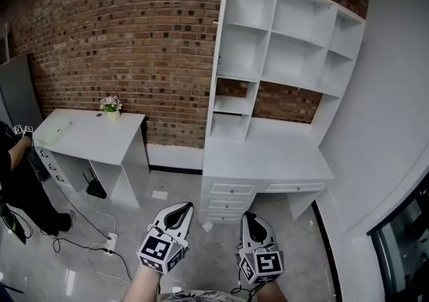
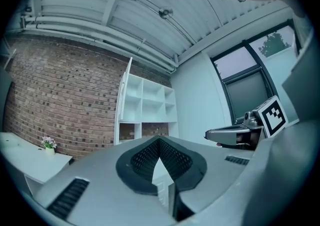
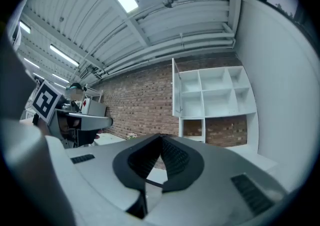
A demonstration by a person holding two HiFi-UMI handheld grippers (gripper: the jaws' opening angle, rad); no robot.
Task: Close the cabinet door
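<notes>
A tall white shelf cabinet [image 1: 288, 33] stands against the brick wall above a white desk with drawers [image 1: 231, 189]. Its narrow door [image 1: 220, 26] hangs open at the left side and is seen edge-on. The same door shows in the left gripper view [image 2: 123, 94] and in the right gripper view [image 3: 175, 87]. My left gripper [image 1: 182, 205] and right gripper [image 1: 251, 215] sit low in the head view, side by side, well short of the cabinet. Both point level toward it. The left gripper [image 2: 160, 140] and the right gripper [image 3: 160, 136] are shut with nothing between the jaws.
A white side desk [image 1: 87, 134] with a small flower pot [image 1: 111, 104] stands to the left. A person [image 1: 13, 180] is at the far left edge. Cables and a power strip [image 1: 109, 244] lie on the floor. A grey wall [image 1: 389, 93] runs along the right.
</notes>
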